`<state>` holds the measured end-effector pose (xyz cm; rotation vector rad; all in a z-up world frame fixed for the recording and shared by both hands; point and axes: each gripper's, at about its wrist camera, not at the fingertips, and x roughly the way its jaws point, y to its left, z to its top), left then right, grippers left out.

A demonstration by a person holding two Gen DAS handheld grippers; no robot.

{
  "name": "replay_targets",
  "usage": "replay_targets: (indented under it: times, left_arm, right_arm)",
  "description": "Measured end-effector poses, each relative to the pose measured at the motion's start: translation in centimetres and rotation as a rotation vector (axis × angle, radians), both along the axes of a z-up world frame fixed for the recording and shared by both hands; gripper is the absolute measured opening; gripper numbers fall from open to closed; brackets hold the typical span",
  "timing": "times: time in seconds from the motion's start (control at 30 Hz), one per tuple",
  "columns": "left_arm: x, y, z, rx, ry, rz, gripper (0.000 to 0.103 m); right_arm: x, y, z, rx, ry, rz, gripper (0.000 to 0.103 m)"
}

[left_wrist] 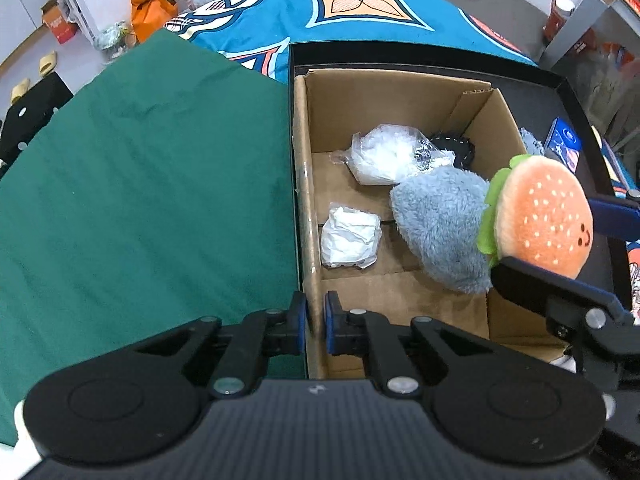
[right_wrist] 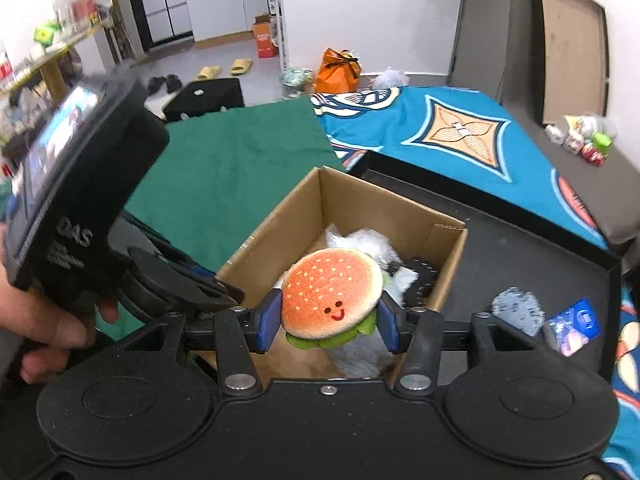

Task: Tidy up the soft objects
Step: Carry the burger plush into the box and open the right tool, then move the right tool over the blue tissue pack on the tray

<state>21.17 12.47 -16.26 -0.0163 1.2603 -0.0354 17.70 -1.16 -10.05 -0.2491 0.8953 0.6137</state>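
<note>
Left hand-held gripper (left_wrist: 316,322) pointed steeply down at the near left wall of the cardboard box (left_wrist: 306,184), its blue pads (left_wrist: 298,322) drawn together on that wall's rim; whether they truly pinched the cardboard I cannot tell. To its left lay a green cloth (left_wrist: 152,168). The box stood in a black tray (left_wrist: 532,96), beside the cloth's right edge. Inside the box, from left to right, lay a crumpled white packet (left_wrist: 350,238), a clear plastic bag with white filling (left_wrist: 386,156), a grey fluffy toy (left_wrist: 440,228) and a dark object (left_wrist: 460,148) at the far right corner, too hidden to name. Above the right side of the box, the right hand-held gripper (right_wrist: 328,322) was clamped on a plush hamburger (right_wrist: 332,292), one blue pad on each side of it, the smiling face turned toward the camera. A hand (right_wrist: 48,320) held the left device. Further right, on the tray floor, lay a small grey fluffy piece (right_wrist: 518,310) and a blue packet (right_wrist: 576,326) beside it.
</note>
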Motion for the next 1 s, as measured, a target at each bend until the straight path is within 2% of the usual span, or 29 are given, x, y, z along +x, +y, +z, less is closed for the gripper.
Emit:
replay_targets:
  times: [0.13, 0.33, 0.53, 0.63, 1.0]
  left_arm:
    - [-0.1, 0.1, 0.0, -0.001, -0.002, -0.001, 0.009]
    - [-0.1, 0.1, 0.0, -0.002, -0.003, -0.006, 0.009]
    - [-0.2, -0.1, 0.0, 0.013, -0.001, -0.009, 0.009]
    - [-0.2, -0.4, 0.0, 0.029, 0.001, -0.014, 0.009]
    - [-0.2, -2.0, 0.1, 0.127, 0.008, -0.055, 0.01]
  right_arm:
    - [-0.2, 0.4, 0.4, 0.015, -0.009, 0.054, 0.056]
    - [-0.2, 0.1, 0.1, 0.03, 0.022, 0.047, 0.058]
    - [-0.8, -0.2, -0.1, 0.027, 0.024, 0.069, 0.069]
    - [-0.8, -0.8, -0.3, 0.031, 0.026, 0.055, 0.072]
    - [0.3, -5.5, -1.4, 0.031, 0.034, -0.07, 0.072]
